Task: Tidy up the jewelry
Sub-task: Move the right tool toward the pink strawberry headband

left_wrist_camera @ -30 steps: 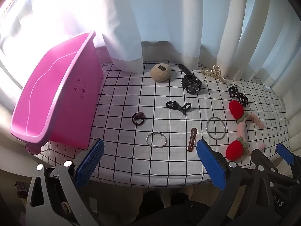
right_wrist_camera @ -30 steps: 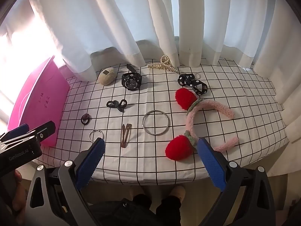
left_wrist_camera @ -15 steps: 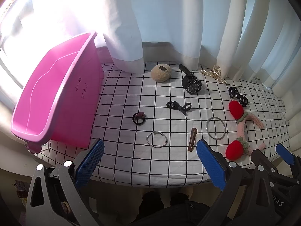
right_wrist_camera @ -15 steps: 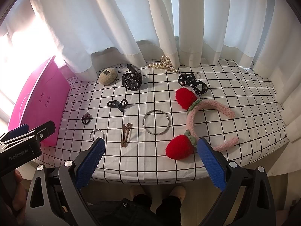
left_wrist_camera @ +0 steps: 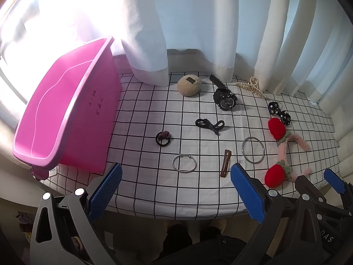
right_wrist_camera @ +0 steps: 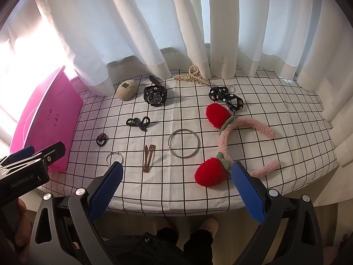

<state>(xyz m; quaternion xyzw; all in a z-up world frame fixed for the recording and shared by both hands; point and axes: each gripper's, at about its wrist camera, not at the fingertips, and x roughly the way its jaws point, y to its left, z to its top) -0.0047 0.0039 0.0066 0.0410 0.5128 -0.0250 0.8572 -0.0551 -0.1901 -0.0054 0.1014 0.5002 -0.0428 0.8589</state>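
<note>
A pink bin [left_wrist_camera: 66,119] stands at the left of a checked tablecloth [left_wrist_camera: 141,190]. On the cloth lie a black watch [left_wrist_camera: 225,101], a beige fuzzy clip [left_wrist_camera: 189,85], a pearl clip [left_wrist_camera: 251,86], a black bow tie [left_wrist_camera: 209,125], a dark hair tie [left_wrist_camera: 163,139], a small ring [left_wrist_camera: 183,163], a brown clip [left_wrist_camera: 226,163], a large bangle [right_wrist_camera: 182,143] and a pink strawberry headband [right_wrist_camera: 233,141]. My left gripper [left_wrist_camera: 175,195] is open and empty at the near edge. My right gripper [right_wrist_camera: 175,195] is open and empty at the near edge, close to the headband.
White curtains [right_wrist_camera: 198,33] hang behind the table and touch its back edge. A black dotted bow [right_wrist_camera: 227,97] lies at the back right. The person's feet [right_wrist_camera: 183,227] show below the near edge. The left gripper shows at the left in the right wrist view [right_wrist_camera: 30,163].
Both grippers have drifted slightly, so the table sits a touch higher in view. Nothing on the cloth has moved and both grippers stay open.
</note>
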